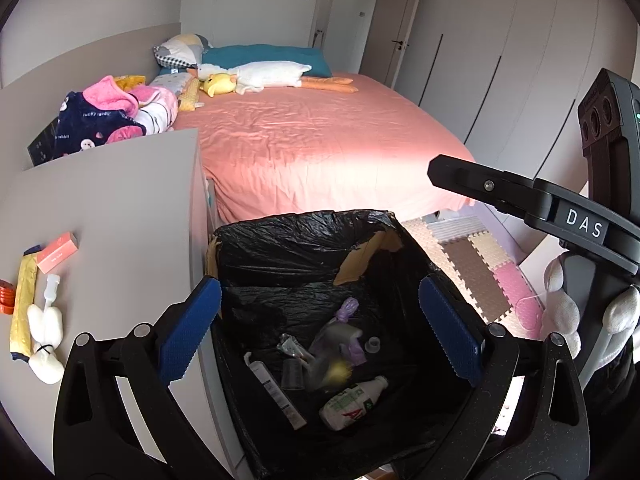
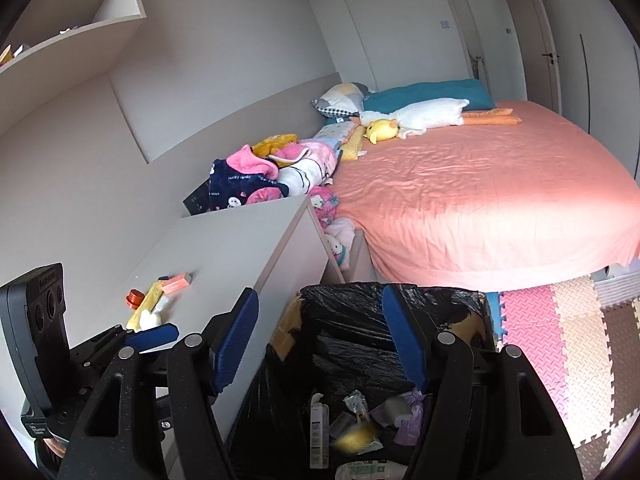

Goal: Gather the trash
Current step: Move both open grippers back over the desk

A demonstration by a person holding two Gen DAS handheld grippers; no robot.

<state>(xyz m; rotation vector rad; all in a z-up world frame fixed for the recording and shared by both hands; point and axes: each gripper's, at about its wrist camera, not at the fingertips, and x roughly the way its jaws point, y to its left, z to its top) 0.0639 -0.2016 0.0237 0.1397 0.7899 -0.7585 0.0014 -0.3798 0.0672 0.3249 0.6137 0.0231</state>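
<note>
Now both the left gripper (image 1: 320, 328) and the right gripper (image 2: 320, 344) are hanging spread and empty over the black-lined bin (image 1: 304, 240) at lower centre, trash (image 1: 352, 400) lying inside.

Both tools are matte black plastic with silver round rivets at the joints. The left gripper (image 1: 320, 332) has fingers (image 1: 190, 332) faced with blue ribbed pads, as does the right gripper (image 2: 320, 356). A white "DAS" label sits on the right gripper's arm. The hand (image 1: 576, 316) wears a white knitted glove.
</note>
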